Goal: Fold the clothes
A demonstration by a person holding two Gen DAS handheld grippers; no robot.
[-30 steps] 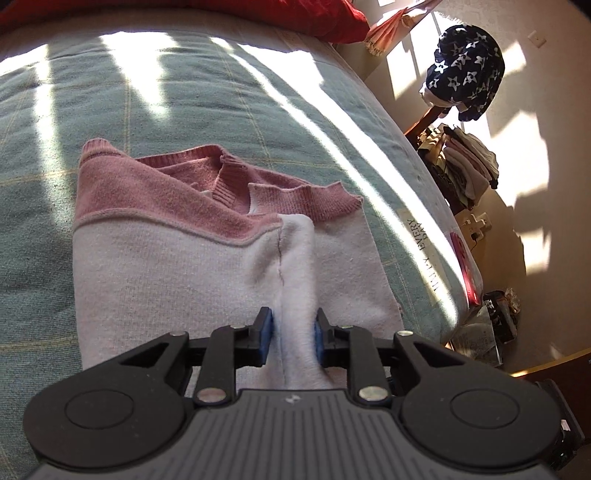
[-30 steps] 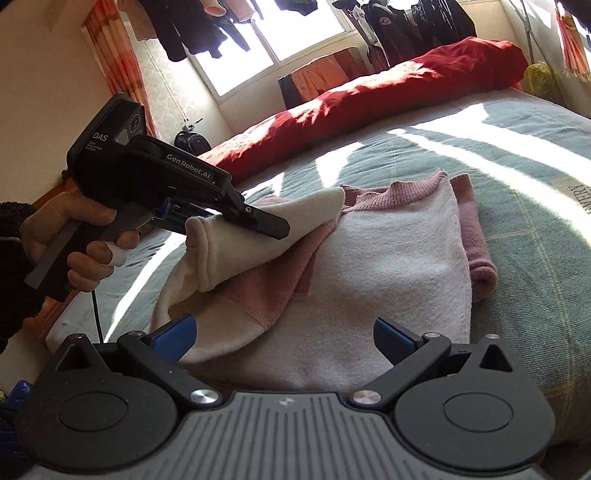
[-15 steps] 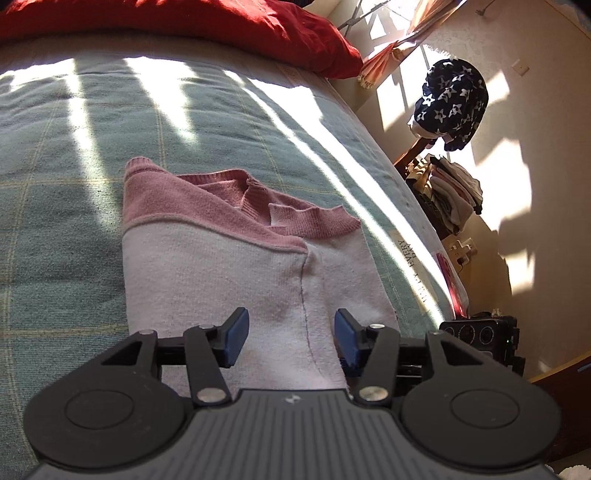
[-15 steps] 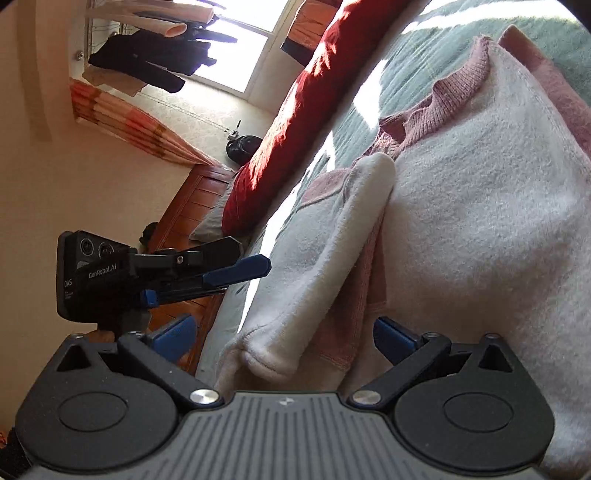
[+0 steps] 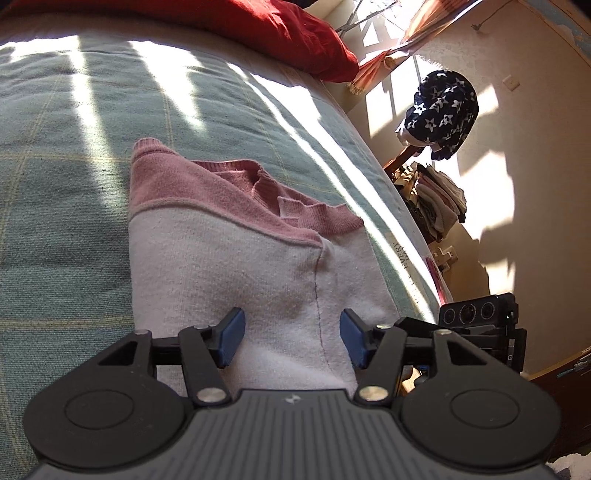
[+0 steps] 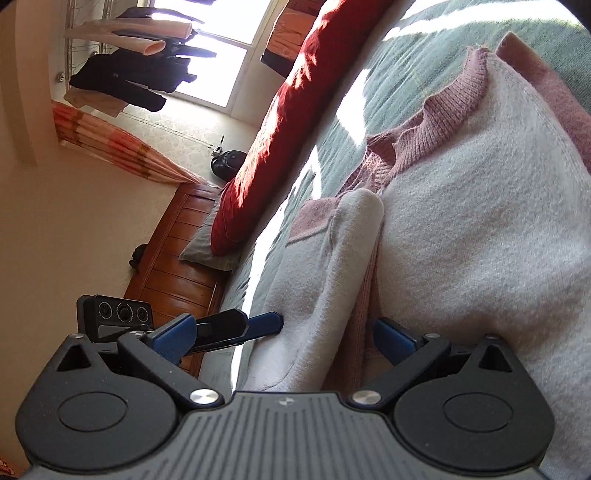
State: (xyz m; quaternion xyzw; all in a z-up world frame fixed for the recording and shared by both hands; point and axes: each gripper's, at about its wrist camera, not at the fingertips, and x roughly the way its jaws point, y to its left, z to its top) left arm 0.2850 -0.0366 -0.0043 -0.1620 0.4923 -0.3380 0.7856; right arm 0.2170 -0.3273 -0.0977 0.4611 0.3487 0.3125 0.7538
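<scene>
A pink-and-white knitted sweater lies partly folded on the green bed cover, pink collar end away from me. My left gripper is open just above its near white edge, nothing between the fingers. In the right wrist view the sweater fills the right side, with a white sleeve folded along its left edge. My right gripper is open at the sweater's near edge, its fingers either side of the sleeve. The left gripper's blue fingers show at the left of that view.
A red bolster lies along the head of the bed. Beside the bed stand a pile of clothes and a star-patterned dark garment. Clothes hang at the window. A wooden bed frame is on the left.
My left gripper let go of the white sleeve, opened and drew back; the sleeve now lies flat on the sweater. My right gripper rolled sideways and came close to the sweater's near edge.
</scene>
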